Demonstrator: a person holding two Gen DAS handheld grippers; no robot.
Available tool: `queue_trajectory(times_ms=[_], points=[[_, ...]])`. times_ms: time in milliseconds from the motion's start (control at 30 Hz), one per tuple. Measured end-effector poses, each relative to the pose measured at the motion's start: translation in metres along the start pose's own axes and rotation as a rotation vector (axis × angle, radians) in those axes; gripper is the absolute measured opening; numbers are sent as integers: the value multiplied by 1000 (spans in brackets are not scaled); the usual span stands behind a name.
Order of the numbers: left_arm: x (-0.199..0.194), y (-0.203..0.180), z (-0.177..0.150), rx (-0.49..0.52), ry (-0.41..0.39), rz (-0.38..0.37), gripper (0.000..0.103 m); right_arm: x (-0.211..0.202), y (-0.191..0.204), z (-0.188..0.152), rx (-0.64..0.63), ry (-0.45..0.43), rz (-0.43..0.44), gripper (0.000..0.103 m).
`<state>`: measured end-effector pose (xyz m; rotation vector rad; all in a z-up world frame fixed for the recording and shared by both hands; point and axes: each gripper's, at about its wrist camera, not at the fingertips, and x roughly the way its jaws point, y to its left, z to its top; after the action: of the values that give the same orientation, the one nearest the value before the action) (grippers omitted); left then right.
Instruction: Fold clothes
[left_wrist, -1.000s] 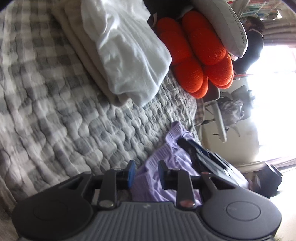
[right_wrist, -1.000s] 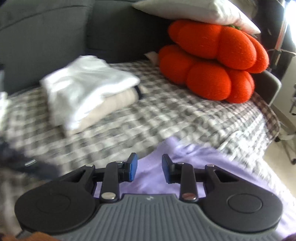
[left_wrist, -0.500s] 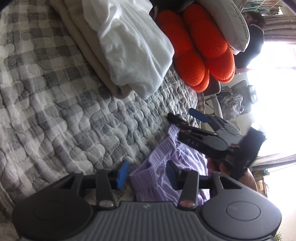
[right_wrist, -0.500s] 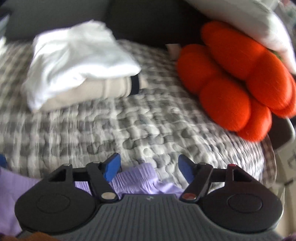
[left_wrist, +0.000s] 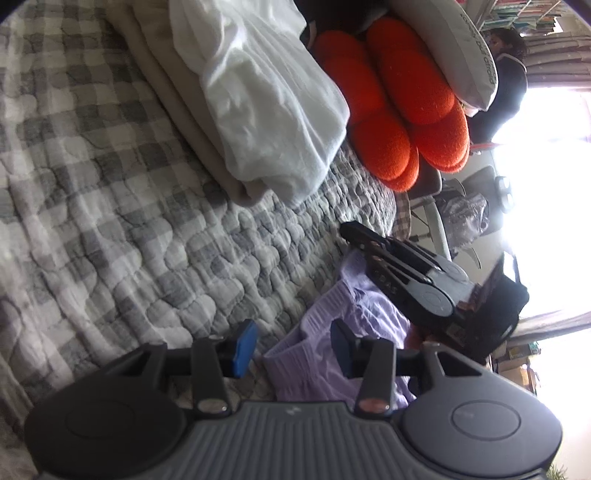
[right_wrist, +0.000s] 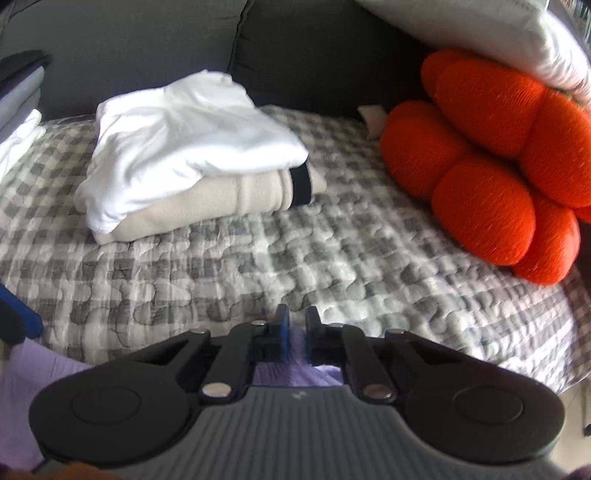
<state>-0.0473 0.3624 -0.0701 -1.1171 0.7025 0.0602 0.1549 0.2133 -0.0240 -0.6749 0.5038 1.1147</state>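
Two changes since half a second ago: the right gripper (right_wrist: 294, 334), then spread wide, has clamped its jaws on the crumpled lilac cotton garment (left_wrist: 325, 350), while the left gripper (left_wrist: 291, 345) stays spread, its blue pads astride that garment's near edge. One corner is thus secured; the other awaits a grip. Counted: one lilac garment, lying nearer the grippers than the stack of two folded pieces, white (right_wrist: 184, 136) on beige (right_wrist: 221, 199), with one orange knitted cushion (right_wrist: 491, 166) right of the stack.

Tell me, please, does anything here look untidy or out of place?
Only the purple garment is untidy: it lies bunched and wrinkled at the near edge of the checked quilt. The white top sits folded on the beige one.
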Motion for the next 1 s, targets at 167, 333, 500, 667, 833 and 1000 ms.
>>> queue_trajectory(times_ms=[167,333,500,667,833,1000], points=[[-2,-2,-2,25,-5,-3,44,-7,-3,5,2,-57,-56,8],[-2,-1,-1,30,-8,12,44,-1,1,7,-20,-46,-140,8],[-3,0,-1,21,-8,12,44,1,3,6,-18,-30,-142,8],[-8,0,0,4,-14,14,44,-2,2,6,-8,-28,-144,11],[-24,-1,4,-6,-36,-8,44,-5,2,7,2,-26,-146,15],[-37,-5,9,16,-63,-31,44,-15,3,8,15,-29,-140,17]])
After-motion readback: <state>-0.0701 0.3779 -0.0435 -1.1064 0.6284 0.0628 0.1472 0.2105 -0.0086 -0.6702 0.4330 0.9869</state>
